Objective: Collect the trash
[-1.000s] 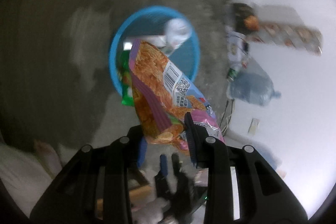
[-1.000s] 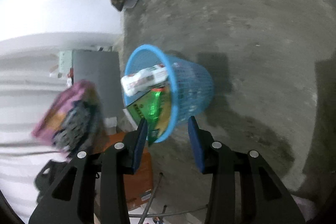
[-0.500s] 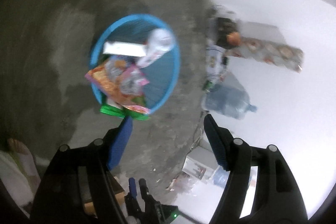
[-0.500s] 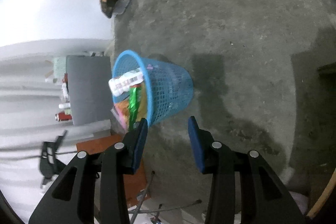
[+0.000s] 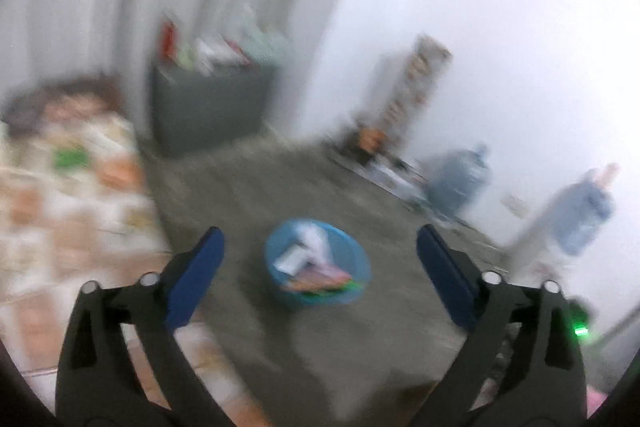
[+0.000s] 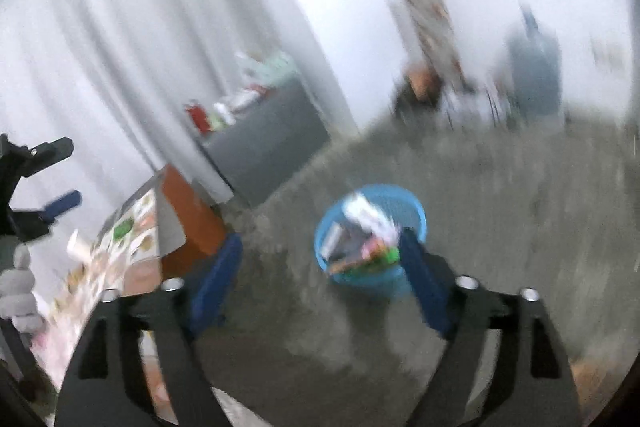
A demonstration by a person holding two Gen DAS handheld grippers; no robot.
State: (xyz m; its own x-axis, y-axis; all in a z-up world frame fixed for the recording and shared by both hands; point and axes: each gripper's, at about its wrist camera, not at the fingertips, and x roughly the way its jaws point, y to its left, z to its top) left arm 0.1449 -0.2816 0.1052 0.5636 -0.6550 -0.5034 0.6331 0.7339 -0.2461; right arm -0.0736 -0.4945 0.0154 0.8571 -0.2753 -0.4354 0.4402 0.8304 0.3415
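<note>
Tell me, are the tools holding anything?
No. The left tool and the right tool are both open and empty, their jaws having just opened. The trash lies in the blue basket.

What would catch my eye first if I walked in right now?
Probably the bright blue basket on the grey concrete floor, stuffed with colourful wrappers and a white carton. Framing it are the wide-open blue fingers of the left gripper; the right gripper is open too, with nothing between them.
</note>
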